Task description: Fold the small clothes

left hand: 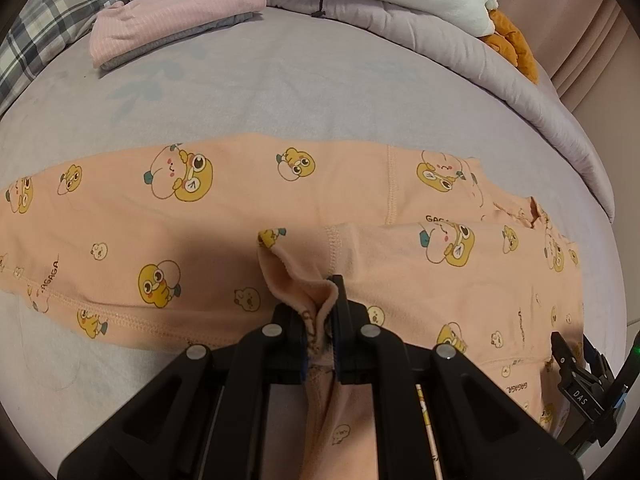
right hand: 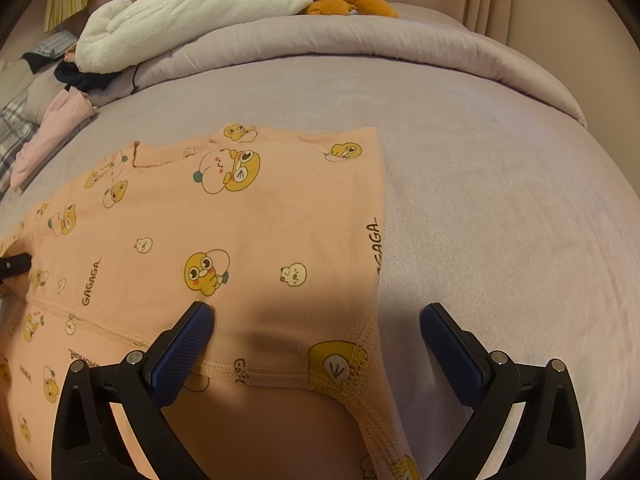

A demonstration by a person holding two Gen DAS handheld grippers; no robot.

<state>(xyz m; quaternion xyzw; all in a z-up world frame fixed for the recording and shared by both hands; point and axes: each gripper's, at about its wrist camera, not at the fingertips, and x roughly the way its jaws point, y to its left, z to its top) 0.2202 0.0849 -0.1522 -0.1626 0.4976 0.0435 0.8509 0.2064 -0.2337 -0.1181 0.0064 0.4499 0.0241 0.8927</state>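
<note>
Centrally, left gripper [left hand: 322, 320] pinching peach garment [left hand: 224, 216] fold, right gripper [right hand: 316, 336] spread over its hem, bare bed sheet [right hand: 500, 208] rightward in right view only.

Open lilac bed [right hand: 500, 200] sheet lies to the right of the peach garment [right hand: 248, 232], with room for a tool to pass. Beyond the garment a bare strip of sheet runs to the rolled duvet [right hand: 360, 48], which walls the far side. The pink folded clothes [left hand: 172, 20] block the far left corner.
</note>
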